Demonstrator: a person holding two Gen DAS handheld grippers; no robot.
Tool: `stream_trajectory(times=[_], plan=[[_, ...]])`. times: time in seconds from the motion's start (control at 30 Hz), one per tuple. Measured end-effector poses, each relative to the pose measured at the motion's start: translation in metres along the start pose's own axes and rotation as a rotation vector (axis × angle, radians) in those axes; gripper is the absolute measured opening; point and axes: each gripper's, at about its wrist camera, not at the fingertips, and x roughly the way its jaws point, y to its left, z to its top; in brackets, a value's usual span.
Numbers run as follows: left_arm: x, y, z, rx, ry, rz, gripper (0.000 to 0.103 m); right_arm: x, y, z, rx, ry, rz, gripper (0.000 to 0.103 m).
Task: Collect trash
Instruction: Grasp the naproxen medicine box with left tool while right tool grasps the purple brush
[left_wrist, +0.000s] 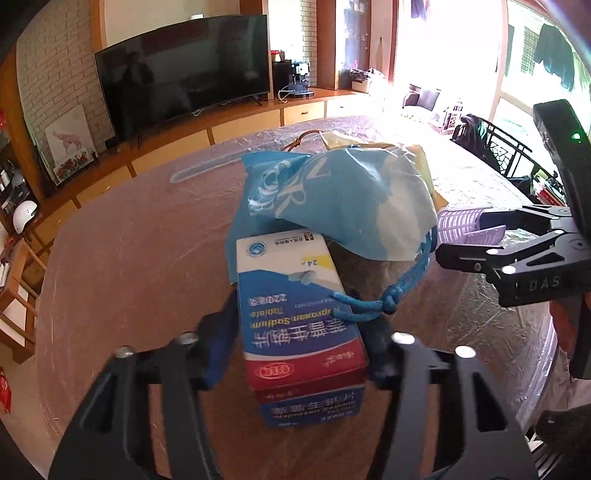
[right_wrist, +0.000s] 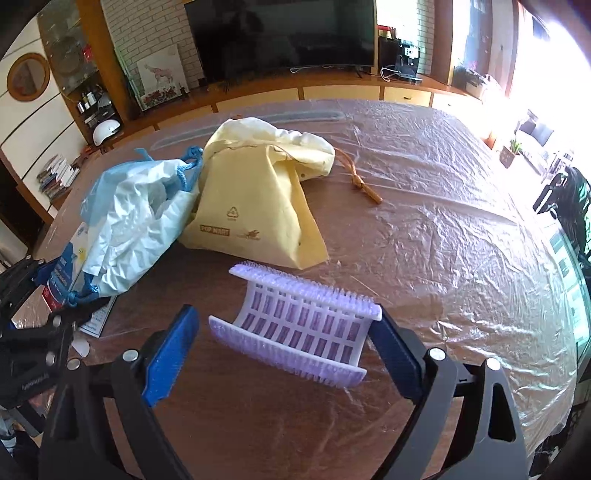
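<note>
the medicine box (left_wrist: 301, 325) is partly covered: the blue drawstring bag (left_wrist: 332, 199) droops over its far end, the bag's knotted cord (left_wrist: 373, 301) lies across it, and in the right wrist view only a corner shows past the bag's white lining. its chinese print is too blurred to read. the yellow bag (right_wrist: 255, 206) sits just behind the blue one, its mouth folded over so the inside is hidden.

the left gripper (left_wrist: 299, 354) has its blue-padded fingers (left_wrist: 218, 354) pressed on both sides of the box, which rests on the plastic-covered worktop (left_wrist: 140, 258). the right gripper (right_wrist: 284, 347) stands wide around a curved lilac bristle roller (right_wrist: 303, 328); the right pad touches its end, the left pad stands clear, so whether it is truly gripped i cannot tell.

readable: "sodium", "tablets" and a red "otc" oval on the box, "pop mart" and a recycling triangle on the yellow bag, "das" on the right gripper.
</note>
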Motion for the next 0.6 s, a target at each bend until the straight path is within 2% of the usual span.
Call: stream_trajectory(times=[0.07, 0.3, 0.6], plan=[[0.000, -0.003, 0.001, -0.005, 0.000, 0.004, 0.047, 0.001, 0.001, 0.001, -0.015, 0.002, -0.015, 0.077], [-0.011, 0.000, -0.002, -0.024, -0.004, 0.012, 0.047, -0.005, -0.011, 0.000, 0.018, -0.005, 0.013, 0.076], [-0.035, 0.017, -0.017, -0.103, -0.007, 0.055, 0.047, -0.022, -0.036, -0.011, 0.074, 0.005, 0.124, 0.076]])
